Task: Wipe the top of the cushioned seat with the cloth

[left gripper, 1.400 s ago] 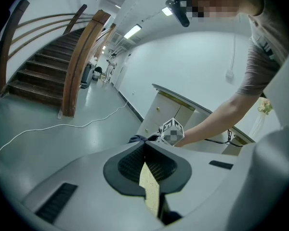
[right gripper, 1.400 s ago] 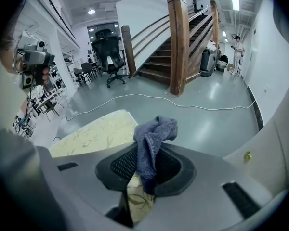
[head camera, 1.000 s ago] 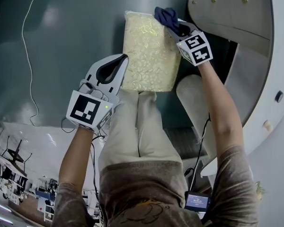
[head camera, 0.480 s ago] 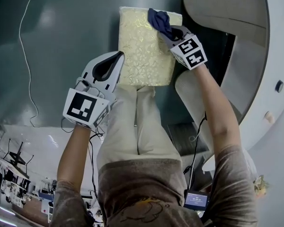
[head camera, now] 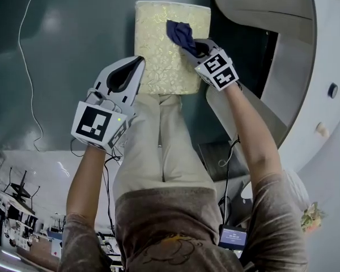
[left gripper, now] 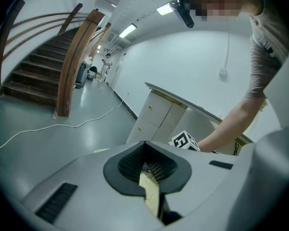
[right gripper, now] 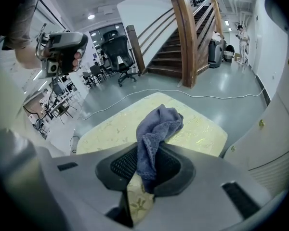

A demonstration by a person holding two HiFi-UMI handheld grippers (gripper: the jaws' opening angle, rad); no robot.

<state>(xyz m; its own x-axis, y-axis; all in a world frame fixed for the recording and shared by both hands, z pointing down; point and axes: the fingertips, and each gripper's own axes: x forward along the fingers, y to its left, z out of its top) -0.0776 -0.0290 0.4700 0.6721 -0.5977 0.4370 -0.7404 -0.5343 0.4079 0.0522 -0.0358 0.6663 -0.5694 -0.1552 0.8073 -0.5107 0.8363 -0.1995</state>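
While the right gripper (head camera: 196, 47) clamps the presumably soft, light cloth (head camera: 178, 33) by a bunched fold — upper centre — the left gripper (head camera: 135, 66) hangs closed, empty.

I see a grey-green floor (head camera: 73, 33) filling the upper left of the head view, with a thin white cable (left gripper: 83, 121) trailing across it. A wooden staircase (left gripper: 36, 76) rises at the left of the left gripper view, with a white two-door cabinet (left gripper: 156, 119) near centre. A black office chair (right gripper: 116, 49) stands upper left in the right gripper view.
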